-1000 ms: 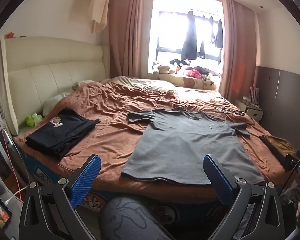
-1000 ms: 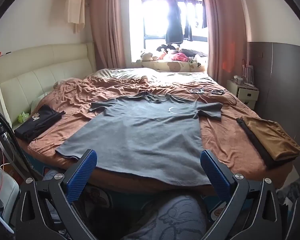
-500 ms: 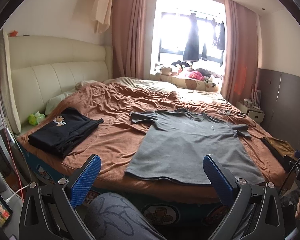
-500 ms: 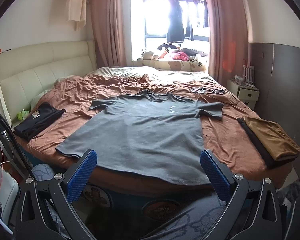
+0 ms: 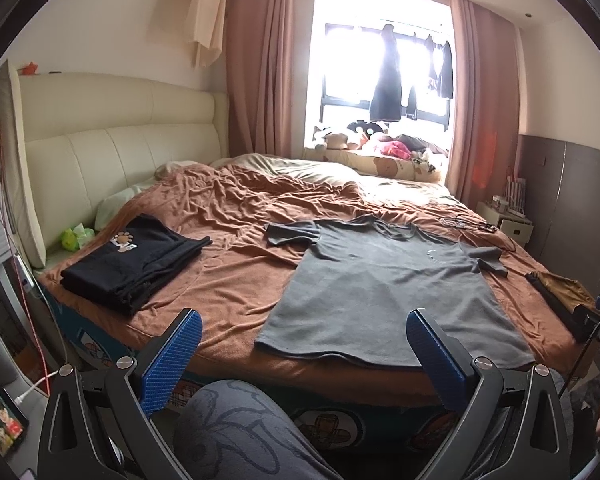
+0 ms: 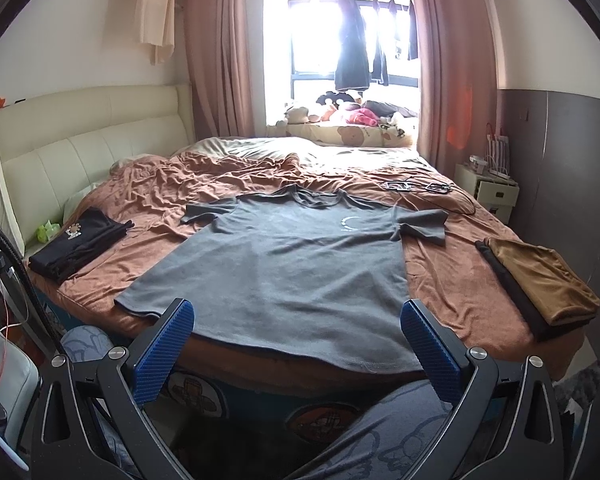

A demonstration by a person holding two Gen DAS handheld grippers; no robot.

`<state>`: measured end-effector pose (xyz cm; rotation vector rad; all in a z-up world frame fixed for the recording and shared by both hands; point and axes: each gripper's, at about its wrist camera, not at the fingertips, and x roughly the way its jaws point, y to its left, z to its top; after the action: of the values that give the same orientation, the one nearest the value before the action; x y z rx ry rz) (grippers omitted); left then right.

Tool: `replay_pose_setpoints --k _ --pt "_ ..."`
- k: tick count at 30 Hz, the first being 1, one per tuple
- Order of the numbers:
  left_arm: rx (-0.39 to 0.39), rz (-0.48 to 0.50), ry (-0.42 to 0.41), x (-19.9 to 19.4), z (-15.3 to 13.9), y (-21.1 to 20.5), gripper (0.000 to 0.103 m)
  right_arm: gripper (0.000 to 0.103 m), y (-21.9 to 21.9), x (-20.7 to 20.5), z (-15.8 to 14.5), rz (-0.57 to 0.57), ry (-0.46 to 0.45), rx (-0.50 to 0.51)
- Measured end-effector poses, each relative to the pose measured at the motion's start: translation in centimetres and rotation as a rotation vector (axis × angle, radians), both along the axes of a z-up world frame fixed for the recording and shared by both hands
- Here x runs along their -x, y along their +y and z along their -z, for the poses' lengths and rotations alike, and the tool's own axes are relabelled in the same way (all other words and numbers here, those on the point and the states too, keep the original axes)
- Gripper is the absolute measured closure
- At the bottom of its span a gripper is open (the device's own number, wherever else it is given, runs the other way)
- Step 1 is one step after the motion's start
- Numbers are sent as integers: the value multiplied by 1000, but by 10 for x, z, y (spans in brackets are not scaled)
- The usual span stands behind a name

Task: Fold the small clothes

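While both tools hang short of the bed's near edge with nothing between their blue pads, a grey T-shirt (image 6: pixel 284 264) lies spread face up on the rumpled brown bedspread (image 6: pixel 452 292), its hem at the near edge, its collar toward the window (image 6: pixel 340 40) and both short sleeves out to the sides. The left gripper (image 5: pixel 302 356) has its jaws wide apart and points at the bedspread just left of the shirt's hem; the right gripper (image 6: pixel 296 340) has its jaws equally wide and frames the middle of the hem without touching it. A folded black garment (image 5: pixel 136 260) with a small paw print sits near the bed's left edge, well apart from the shirt, and a folded tan garment (image 6: pixel 540 276) on a dark one rests at the right edge. A knee in patterned grey trousers (image 5: pixel 240 432) shows below the left gripper, against the bed's side. Beyond, a cream padded headboard (image 5: pixel 112 156) lines the left wall, plush toys (image 6: pixel 340 110) crowd the sill, dark clothes hang in the bright window, and a white bedside cabinet (image 6: pixel 488 190) stands by the far right corner
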<state>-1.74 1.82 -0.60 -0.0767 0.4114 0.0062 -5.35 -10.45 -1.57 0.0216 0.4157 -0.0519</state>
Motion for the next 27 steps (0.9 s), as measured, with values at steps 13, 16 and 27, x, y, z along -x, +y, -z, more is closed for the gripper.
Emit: replay_pose_setpoints --k 13,16,27 --pt "1 7 -11 -1 -1 8 0 0 4 -5 -1 29 -1 -22" --pt "6 7 -13 -1 -2 8 0 0 5 -6 -2 36 4 -28" --pt "23 13 -20 -4 -2 13 0 0 6 -13 -4 50 9 -29"
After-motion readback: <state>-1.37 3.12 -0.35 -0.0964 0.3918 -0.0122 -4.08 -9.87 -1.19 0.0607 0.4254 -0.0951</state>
